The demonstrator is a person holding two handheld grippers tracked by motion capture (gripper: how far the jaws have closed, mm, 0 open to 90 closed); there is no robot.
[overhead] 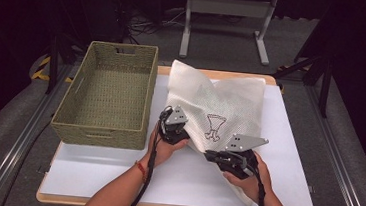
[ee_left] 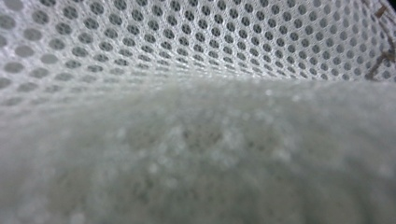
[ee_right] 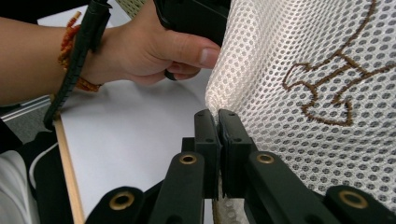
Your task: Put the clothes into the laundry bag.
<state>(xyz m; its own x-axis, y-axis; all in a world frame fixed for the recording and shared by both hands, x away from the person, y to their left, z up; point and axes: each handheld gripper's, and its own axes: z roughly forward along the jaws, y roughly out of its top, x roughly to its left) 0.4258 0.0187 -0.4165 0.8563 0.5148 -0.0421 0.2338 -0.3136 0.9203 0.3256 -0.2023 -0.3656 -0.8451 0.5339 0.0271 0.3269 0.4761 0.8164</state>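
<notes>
Table [overhead: 114,177] first, white-topped with a wooden edge; on its left side stands a woven basket [overhead: 106,94]. Right of the basket lies a white mesh bag [overhead: 231,99] with a brown stitched figure [overhead: 215,127], its near edge lifted off the surface. The right gripper [ee_right: 217,116] is clamped tight on that edge — mesh pinched between the jaws. The left gripper [overhead: 176,127] is pushed in against the bag's left side, its jaws closed on a fold of mesh.
</notes>
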